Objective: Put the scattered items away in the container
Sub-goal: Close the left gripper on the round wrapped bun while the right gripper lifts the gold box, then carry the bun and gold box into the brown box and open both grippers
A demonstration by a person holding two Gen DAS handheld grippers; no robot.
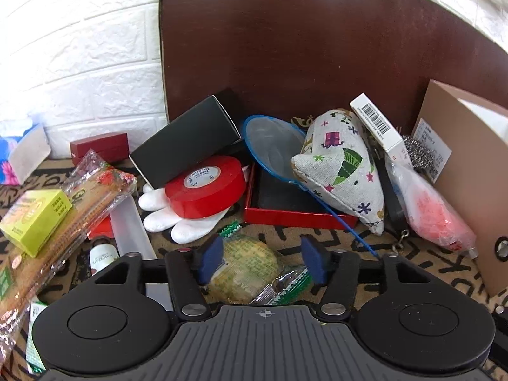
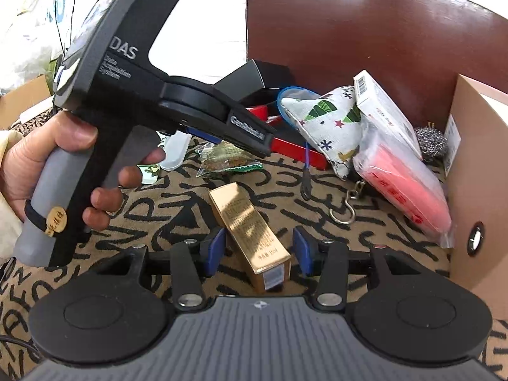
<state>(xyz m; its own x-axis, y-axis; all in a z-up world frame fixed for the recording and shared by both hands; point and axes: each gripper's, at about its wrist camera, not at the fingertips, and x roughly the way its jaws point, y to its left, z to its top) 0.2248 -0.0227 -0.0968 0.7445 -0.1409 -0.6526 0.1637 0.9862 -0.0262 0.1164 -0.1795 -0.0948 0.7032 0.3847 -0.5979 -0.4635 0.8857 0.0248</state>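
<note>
Ribbed grey housing and twin black discs nearest the lens, then the right gripper [image 2: 258,247], blue pads apart, straddling a gold box [image 2: 250,238] without pressing it. Glossy, rectangular, foil-bright; lying flat on the patterned cloth [image 2: 190,197], long axis running away from the lens and leaning slightly left, printed end toward the camera. Beyond it, a crinkly clear wrapper with green serrated edges around a round pastry [image 1: 247,266], sitting between the spread blue pads of the left gripper [image 1: 263,262], untouched as far as can be seen. Further out: smooth red tape roll [image 1: 204,187] on a white knit glove [image 1: 177,222], matte black box [image 1: 190,146], printed fabric pouch [image 1: 339,165], shallow red tray [image 1: 298,212], steel scourer [image 2: 431,143]. Cardboard container [image 2: 476,184] at right. A hand [image 2: 47,158] gripping the left tool's grey handle.
</note>
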